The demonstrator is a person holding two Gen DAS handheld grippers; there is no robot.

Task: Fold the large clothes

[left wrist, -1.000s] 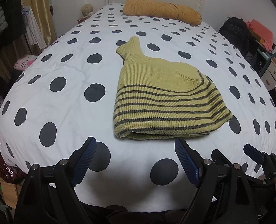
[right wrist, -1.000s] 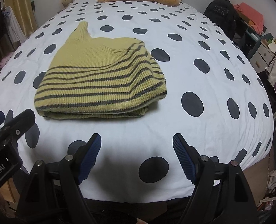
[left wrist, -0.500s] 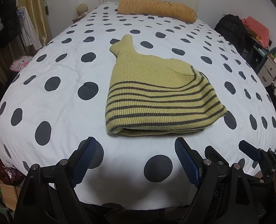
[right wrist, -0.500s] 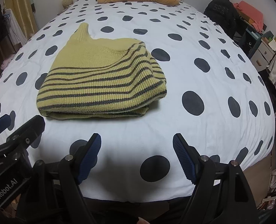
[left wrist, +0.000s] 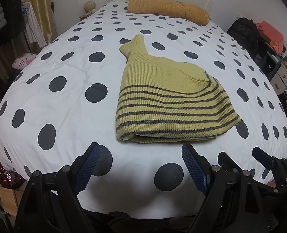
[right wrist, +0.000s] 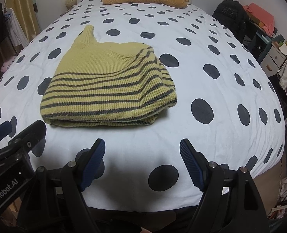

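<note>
With both the left gripper (left wrist: 141, 162) and right gripper (right wrist: 142, 159) wide-jawed and empty, grasp the sweater (right wrist: 108, 85) at its near folded edge on the bed (right wrist: 211, 89), lifting evenly.

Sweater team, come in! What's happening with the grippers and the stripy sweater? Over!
Left gripper open, empty. Right gripper open, empty. Stripy sweater folded on the polka-dot bed, untouched. Nothing between grippers and sweater.

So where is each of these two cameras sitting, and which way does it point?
Left wrist: on the left gripper, facing up the bed at the folded sweater; right gripper beside it.
Right wrist: on the right gripper, same direction; left gripper at its left.
Shared: sweater, spotted duvet, orange pillow.
</note>
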